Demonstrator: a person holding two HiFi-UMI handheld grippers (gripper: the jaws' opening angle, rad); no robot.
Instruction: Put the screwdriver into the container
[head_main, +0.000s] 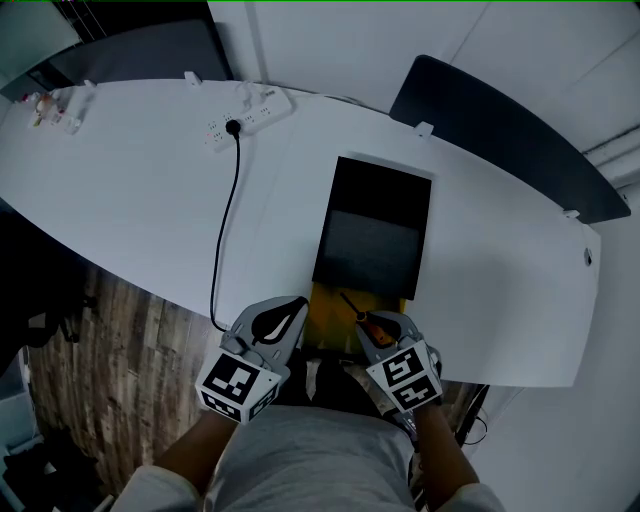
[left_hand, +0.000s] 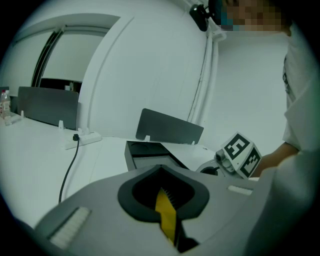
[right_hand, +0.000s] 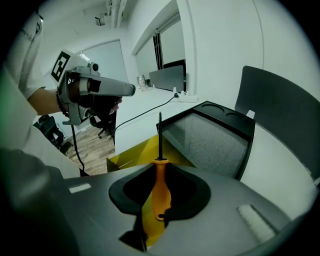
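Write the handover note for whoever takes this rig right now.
Right gripper: shut on the screwdriver, orange handle between the fingers, held over the yellow box, tip toward the black tray.
Left gripper: fingers together, holding nothing, beside the yellow box.
Tray lies on the white table, box at its near end.
Done: screwdriver picked up.
Left: put it in the tray or box (unclear which is meant), release.
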